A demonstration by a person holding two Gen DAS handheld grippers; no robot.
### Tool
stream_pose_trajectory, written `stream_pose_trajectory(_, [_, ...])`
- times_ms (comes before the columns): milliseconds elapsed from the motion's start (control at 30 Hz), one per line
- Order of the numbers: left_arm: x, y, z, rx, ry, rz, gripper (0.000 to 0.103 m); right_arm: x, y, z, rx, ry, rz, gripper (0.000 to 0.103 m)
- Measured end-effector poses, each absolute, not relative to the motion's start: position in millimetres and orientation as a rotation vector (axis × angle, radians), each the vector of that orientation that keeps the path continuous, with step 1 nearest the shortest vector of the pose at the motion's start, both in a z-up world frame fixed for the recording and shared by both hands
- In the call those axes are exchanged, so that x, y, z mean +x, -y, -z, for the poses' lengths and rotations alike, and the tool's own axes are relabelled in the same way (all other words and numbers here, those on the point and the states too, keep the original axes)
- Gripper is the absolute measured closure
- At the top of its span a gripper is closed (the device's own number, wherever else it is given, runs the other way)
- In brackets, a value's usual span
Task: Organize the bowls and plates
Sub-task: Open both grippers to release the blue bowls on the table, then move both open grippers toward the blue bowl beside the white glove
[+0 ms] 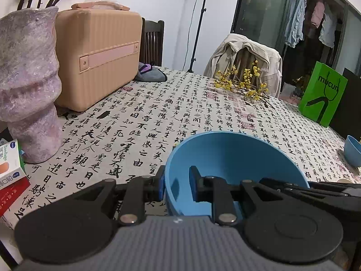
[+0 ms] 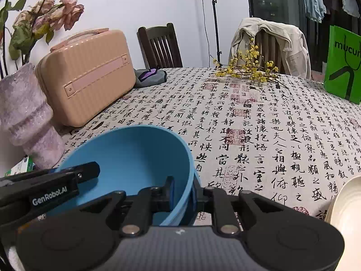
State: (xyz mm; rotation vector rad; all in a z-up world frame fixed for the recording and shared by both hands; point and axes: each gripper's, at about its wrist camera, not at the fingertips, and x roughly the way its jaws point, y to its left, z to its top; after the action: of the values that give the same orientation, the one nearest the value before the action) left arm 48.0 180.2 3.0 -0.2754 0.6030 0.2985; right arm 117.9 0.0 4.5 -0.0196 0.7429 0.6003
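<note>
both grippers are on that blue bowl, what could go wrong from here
1. The left gripper and right gripper pinch opposite walls of the blue bowl; uneven pulls could twist it loose.
2. The right jaws look barely closed on the wall, so that side may slip.
3. The vase stands close by; a swing that way might knock it.

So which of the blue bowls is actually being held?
The big blue bowl up front, its rim pinched by both grippers. The smaller blue bowl sits untouched at the far right edge.

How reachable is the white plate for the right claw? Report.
Probably not yet: the right claw is clamped on the blue bowl; the white plate lies nearby, unobstructed, to its right.
</note>
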Motion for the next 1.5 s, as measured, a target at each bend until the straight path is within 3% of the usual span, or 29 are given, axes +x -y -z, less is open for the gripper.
stream_pose_trajectory(400, [44,-185,-6,-0.283,-0.589,-0.298,0.079,122,9,-5,0.039,-0.756,-0.636,0.084])
stream_pose_trajectory(600, [43,-186,-6,-0.286,-0.583,-0.305,0.079,120,12,-11,0.07,-0.738,-0.672,0.068])
stream_pose_trajectory(667, [42,-186,-6,-0.283,-0.58,-0.309,0.08,116,14,-15,0.066,-0.704,-0.661,0.057])
stream_pose_trajectory(800, [42,-188,-6,-0.292,-0.578,-0.305,0.08,113,20,-24,0.064,-0.654,-0.655,0.054])
stream_pose_trajectory(900, [38,-187,-9,-0.291,-0.551,-0.3,0.079,113,26,-26,0.063,-0.639,-0.654,0.047])
stream_pose_trajectory(967, [34,-186,-13,-0.287,-0.524,-0.294,0.066,111,32,-26,0.066,-0.623,-0.653,0.037])
stream_pose_trajectory(1000, [30,-185,-14,-0.287,-0.502,-0.291,0.054,110,37,-25,0.071,-0.609,-0.652,0.033])
stream_pose_trajectory(1067, [22,-182,-17,-0.276,-0.458,-0.292,0.039,103,46,-23,0.082,-0.574,-0.652,0.018])
stream_pose_trajectory(1133, [14,-179,-19,-0.28,-0.42,-0.285,0.012,97,55,-22,0.087,-0.538,-0.663,0.008])
stream_pose_trajectory(1167, [8,-179,-19,-0.296,-0.397,-0.276,0.005,93,61,-21,0.089,-0.519,-0.667,0.001])
stream_pose_trajectory(1200, [3,-179,-19,-0.314,-0.373,-0.264,0.0,90,65,-20,0.088,-0.507,-0.668,0.0])
stream_pose_trajectory(1500, [-36,-161,-24,-0.287,-0.233,-0.21,0.0,64,103,-15,0.047,-0.424,-0.632,0.0])
